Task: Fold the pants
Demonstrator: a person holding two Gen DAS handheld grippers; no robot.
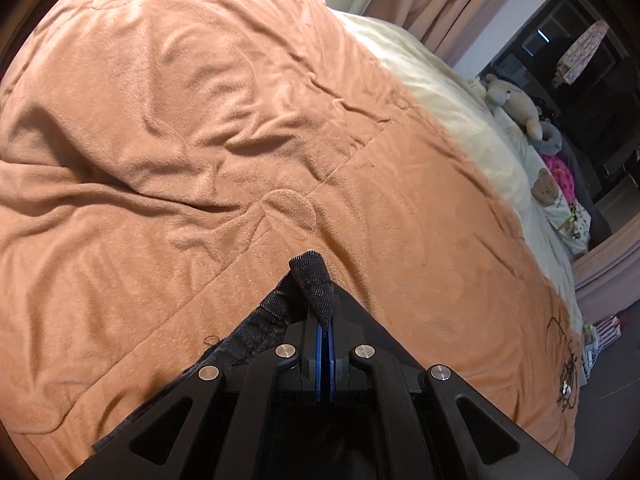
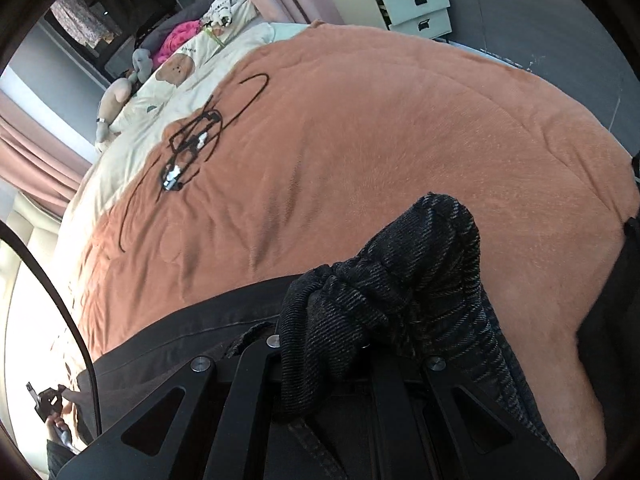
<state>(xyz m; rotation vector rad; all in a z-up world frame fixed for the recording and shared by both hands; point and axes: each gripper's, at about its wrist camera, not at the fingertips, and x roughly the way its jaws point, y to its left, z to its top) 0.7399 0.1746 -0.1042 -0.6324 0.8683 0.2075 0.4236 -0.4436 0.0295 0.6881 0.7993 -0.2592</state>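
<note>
Across the bed's orange blanket (image 1: 168, 128) the dark pants (image 2: 404, 280) hung low, one bunched edge pinched in each pair of tongs, left tongs (image 1: 323, 312) and right tongs (image 2: 320, 344). Laying them well probably meant keeping both edges level and taut, then lowering together.

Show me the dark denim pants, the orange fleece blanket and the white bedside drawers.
Dark denim pants (image 2: 404, 280): right wrist view, bunched fabric.
Orange fleece blanket (image 1: 200, 120): left wrist view, wrinkled middle.
White bedside drawers (image 2: 416, 8): right wrist view, drawer front.
</note>
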